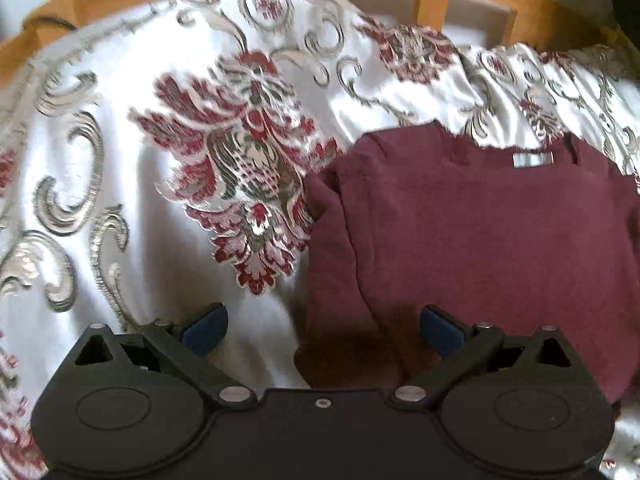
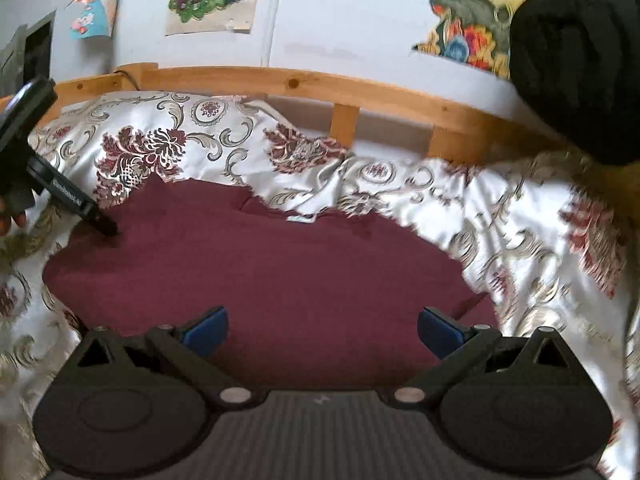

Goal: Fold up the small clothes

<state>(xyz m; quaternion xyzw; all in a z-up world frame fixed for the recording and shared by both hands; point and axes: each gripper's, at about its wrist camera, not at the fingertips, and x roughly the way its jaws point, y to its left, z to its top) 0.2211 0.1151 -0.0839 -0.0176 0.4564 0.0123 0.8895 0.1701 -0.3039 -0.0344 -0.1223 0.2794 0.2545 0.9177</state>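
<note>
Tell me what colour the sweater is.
Maroon; the sweater shows best in the right wrist view.

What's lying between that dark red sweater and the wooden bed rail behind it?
Only the white satin bedspread with its red floral pattern lies between the maroon knit sweater and the wooden bed rail, seen in the right wrist view.

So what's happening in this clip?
A person is folding a maroon sweater spread on a floral bedspread. Both hand-held grippers are open and hold nothing. The left hand-held gripper sits over the sweater's left edge, where a sleeve looks folded in; the right hand-held gripper is over its lower part. The neck label faces up.
</note>
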